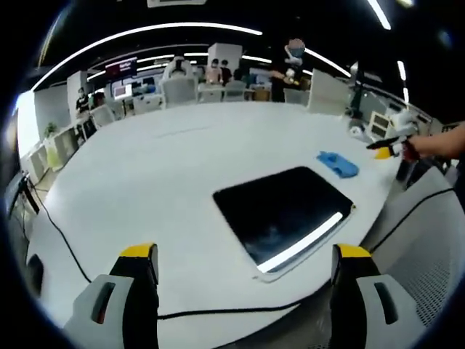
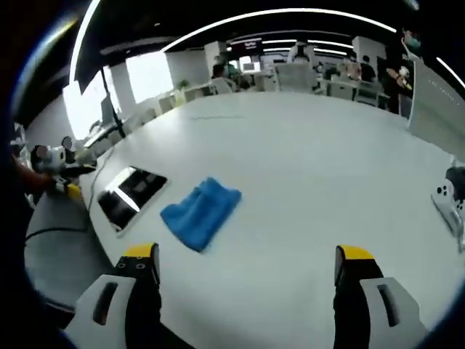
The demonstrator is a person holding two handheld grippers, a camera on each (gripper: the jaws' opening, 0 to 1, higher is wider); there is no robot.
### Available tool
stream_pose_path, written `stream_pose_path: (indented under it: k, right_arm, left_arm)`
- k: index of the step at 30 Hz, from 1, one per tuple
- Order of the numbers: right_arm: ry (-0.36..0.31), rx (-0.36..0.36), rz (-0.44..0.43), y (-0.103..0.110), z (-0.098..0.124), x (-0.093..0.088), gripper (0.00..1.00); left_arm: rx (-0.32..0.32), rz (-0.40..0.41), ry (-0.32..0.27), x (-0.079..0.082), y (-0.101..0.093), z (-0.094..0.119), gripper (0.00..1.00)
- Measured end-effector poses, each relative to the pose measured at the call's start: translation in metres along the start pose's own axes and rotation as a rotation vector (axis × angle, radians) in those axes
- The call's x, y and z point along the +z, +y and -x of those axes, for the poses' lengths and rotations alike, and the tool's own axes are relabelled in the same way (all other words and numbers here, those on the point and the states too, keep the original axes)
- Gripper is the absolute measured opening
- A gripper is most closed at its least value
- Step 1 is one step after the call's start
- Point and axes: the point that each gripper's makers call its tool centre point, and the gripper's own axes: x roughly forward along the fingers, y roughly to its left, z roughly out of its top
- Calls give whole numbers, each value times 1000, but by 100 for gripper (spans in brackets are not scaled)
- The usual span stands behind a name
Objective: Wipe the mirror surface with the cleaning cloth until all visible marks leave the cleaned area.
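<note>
A dark rectangular mirror lies flat on the white table, reflecting a bright light strip along its near edge. Beyond it rests a crumpled blue cloth. My left gripper hovers above the table's near edge, jaws wide apart, nothing between them. The other gripper comes in from the right past the cloth, a hand behind it. In the right gripper view the blue cloth lies just ahead of my open right gripper, and the mirror sits further left.
A black cable runs along the table's near edge. A white device sits at the table's right side. Desks, chairs, monitors and several people stand in the background. The left gripper shows at the far left.
</note>
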Motion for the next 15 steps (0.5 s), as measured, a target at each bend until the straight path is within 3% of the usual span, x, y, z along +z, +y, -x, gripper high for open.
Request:
stream_pose_path:
  k: [3, 7, 8, 10, 11, 15]
  right_arm:
    - [-29, 40, 66, 1, 7, 2, 100]
    - [-77, 79, 59, -4, 20, 5, 100]
    - [-93, 81, 56, -5, 23, 7, 100]
    - [-145, 75, 57, -9, 31, 15, 100]
    - [-159, 65, 53, -11, 35, 16, 100]
    - [-139, 33, 39, -15, 39, 6, 100]
  left_arm:
    - [22, -4, -8, 3, 1, 0, 100]
    - [50, -8, -1, 1, 9, 1, 100]
    - [51, -14, 15, -2, 9, 1, 100]
    - [63, -72, -37, 9, 13, 2, 100]
    - [56, -68, -30, 6, 11, 3, 100]
    - [77, -56, -51, 10, 15, 6, 100]
